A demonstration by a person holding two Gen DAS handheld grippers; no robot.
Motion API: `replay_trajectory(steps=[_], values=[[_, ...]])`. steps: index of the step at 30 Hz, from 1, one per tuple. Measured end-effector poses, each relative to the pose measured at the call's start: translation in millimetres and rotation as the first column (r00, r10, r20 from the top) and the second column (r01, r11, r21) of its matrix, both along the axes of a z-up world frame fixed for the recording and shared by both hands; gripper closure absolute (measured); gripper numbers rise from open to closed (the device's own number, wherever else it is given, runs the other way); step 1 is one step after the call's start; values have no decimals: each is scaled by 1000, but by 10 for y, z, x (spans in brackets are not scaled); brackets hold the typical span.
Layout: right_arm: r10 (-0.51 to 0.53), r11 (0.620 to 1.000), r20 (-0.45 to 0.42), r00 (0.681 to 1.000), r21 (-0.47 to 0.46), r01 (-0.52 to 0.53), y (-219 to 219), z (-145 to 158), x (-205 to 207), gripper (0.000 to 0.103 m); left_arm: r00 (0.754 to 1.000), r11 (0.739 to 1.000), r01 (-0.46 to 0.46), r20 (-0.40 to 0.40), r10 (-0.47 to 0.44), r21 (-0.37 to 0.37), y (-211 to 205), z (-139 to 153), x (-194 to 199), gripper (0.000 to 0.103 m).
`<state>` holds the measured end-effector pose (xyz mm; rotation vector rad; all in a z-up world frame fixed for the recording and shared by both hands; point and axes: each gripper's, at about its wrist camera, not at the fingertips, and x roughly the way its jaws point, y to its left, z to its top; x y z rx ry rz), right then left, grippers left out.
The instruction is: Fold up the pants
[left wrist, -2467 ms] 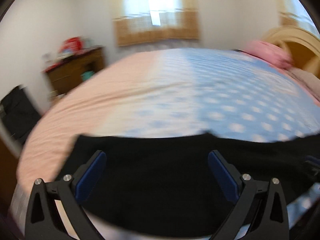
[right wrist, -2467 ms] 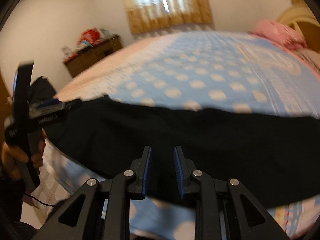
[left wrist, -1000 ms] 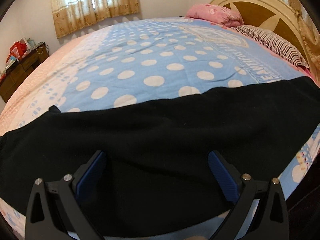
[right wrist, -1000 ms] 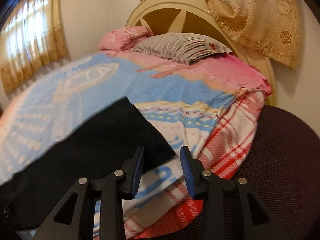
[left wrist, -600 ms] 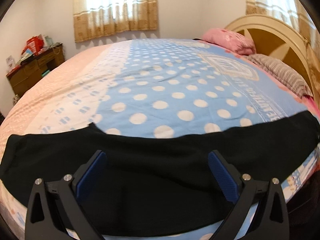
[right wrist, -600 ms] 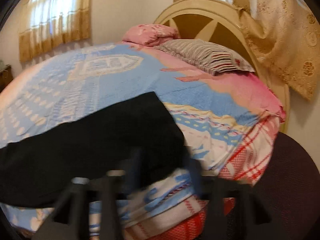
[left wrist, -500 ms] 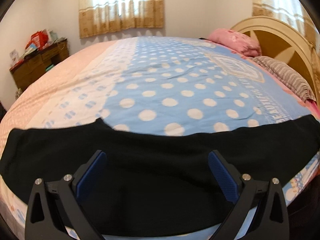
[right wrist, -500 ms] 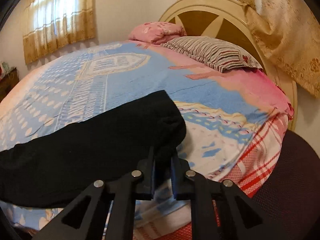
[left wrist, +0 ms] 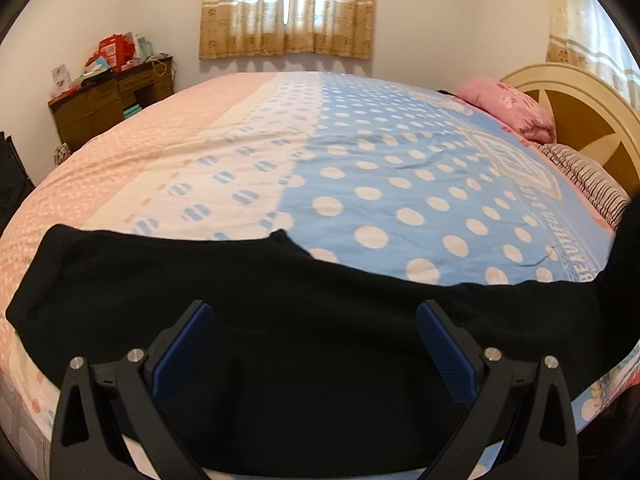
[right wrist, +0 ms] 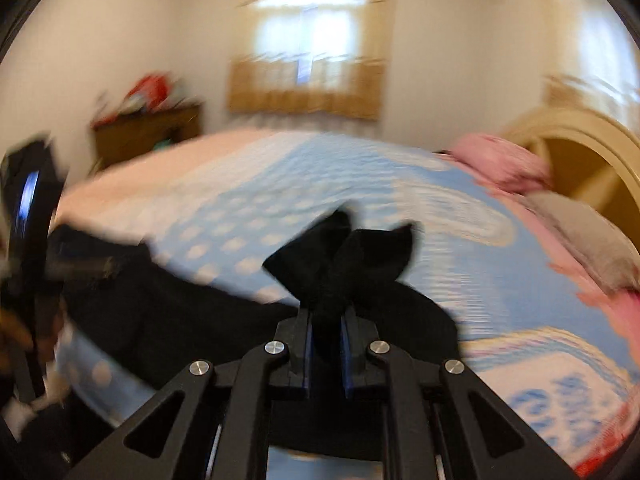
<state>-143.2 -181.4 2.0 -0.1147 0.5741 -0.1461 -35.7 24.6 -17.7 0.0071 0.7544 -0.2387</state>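
Observation:
Black pants (left wrist: pixel 280 320) lie flat along the near edge of the bed. My left gripper (left wrist: pixel 316 348) is open and hovers just above their middle, holding nothing. My right gripper (right wrist: pixel 326 336) is shut on the leg end of the pants (right wrist: pixel 344 260) and holds it lifted off the bed; the bunched cloth sticks up between the jaws. The lifted end shows as a dark shape at the right edge of the left wrist view (left wrist: pixel 624 264). The right wrist view is motion-blurred.
The bed has a blue polka-dot and pink cover (left wrist: pixel 360 168). Pillows (left wrist: pixel 512 108) and a cream headboard (left wrist: pixel 580 92) are at the right. A wooden desk (left wrist: pixel 112 104) with clutter stands at the back left. The left gripper's handle shows in the right view (right wrist: pixel 28 240).
My right gripper closed on the leg end of the pants, lifted it and swung left toward the bed's middle. My left gripper stayed open over the pants and turned slightly left.

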Motion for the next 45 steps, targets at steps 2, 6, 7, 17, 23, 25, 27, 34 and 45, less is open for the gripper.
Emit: replay_trajectory(steps=[2,6,7,17,23,25,27,34,45], values=[[62,997,-46,997,-36,-63,275,-267,110,92,1000,1000,-10,-8,10,-1,49,-22,9,0],[112,977,-145,983,-167,-136,737,-777,216,89,1000,1000,-19,-13,19,5,125,-35,14,0],[113,973,-157,981,-185,-142,778,-831,207,87,1000,1000,-20,-13,20,6,144,-34,12,0],[200,951,-223,954,-192,-244,735,-801,-57,60,999,1000,-1,-36,1,3,130,-94,19,0],[152,977,-121,981,-132,-167,587,-618,-123,43,998,998,55,-21,-55,9,-9,-92,-38,0],[164,977,-127,978,-118,-179,629,-663,-78,43,997,997,69,-16,-69,19,-60,-88,-51,0],[168,973,-123,978,-137,-185,718,-742,2,43,997,996,77,-9,-77,43,-101,-85,-61,0],[194,978,-99,976,-52,-200,641,-772,86,66,998,998,55,-17,-55,42,-40,-83,-32,0],[73,687,-34,997,726,-25,-759,-746,14,90,997,996,70,-41,-68,47,-111,-135,-21,0]])
